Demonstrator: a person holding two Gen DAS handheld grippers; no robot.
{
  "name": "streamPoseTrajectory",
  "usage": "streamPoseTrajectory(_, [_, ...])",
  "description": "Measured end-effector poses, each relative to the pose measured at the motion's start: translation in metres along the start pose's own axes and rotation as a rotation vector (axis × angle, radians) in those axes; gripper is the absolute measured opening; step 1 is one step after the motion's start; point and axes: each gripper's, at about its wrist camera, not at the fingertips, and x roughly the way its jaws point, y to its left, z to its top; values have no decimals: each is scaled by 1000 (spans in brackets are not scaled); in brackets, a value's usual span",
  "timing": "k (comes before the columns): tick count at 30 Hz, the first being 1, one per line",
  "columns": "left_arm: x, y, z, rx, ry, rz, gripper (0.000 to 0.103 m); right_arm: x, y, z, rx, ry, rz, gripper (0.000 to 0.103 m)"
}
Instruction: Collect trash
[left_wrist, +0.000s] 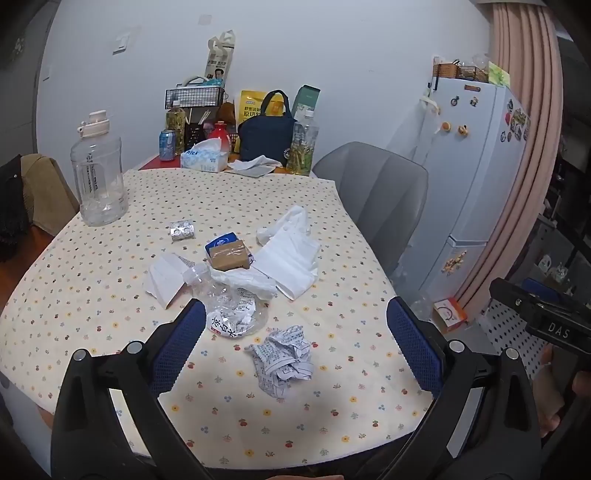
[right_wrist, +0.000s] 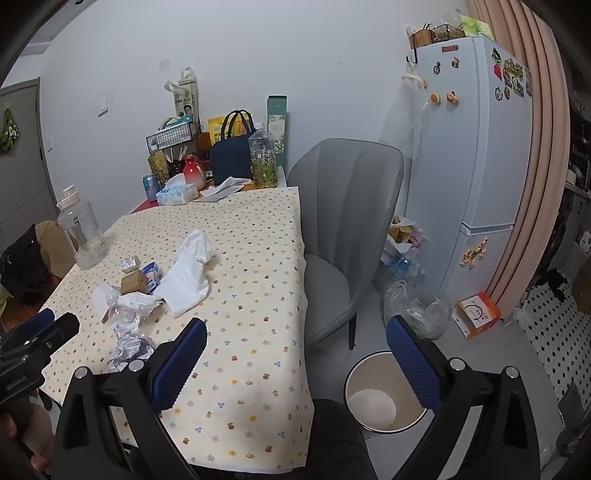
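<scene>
Both the left hand-held gripper (left_wrist: 295, 343) and the right hand-held gripper (right_wrist: 295, 354) hang released and empty: collecting has yet to begin. Lower centre, the crumpled printed paper ball (left_wrist: 284, 360) lies on the floral-clothed worktop (left_wrist: 92, 295) between the left jaws; next, descend and clench. The white round bin (right_wrist: 380, 391) waits lower right.

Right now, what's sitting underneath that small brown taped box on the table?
The brown box rests on a blue-and-white packet, only partly showing, and on crumpled white plastic. Anything directly beneath is covered.
</scene>
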Motion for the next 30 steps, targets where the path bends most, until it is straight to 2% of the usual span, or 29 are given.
streamPoseTrajectory(2, [-1,1,0,-2,-11,-8,97,3,-1,1,5,20,-8,95])
streamPoseTrajectory(30, [-6,-1,6,0,-20,-1,97,-7,-11,3,25,-5,13,95])
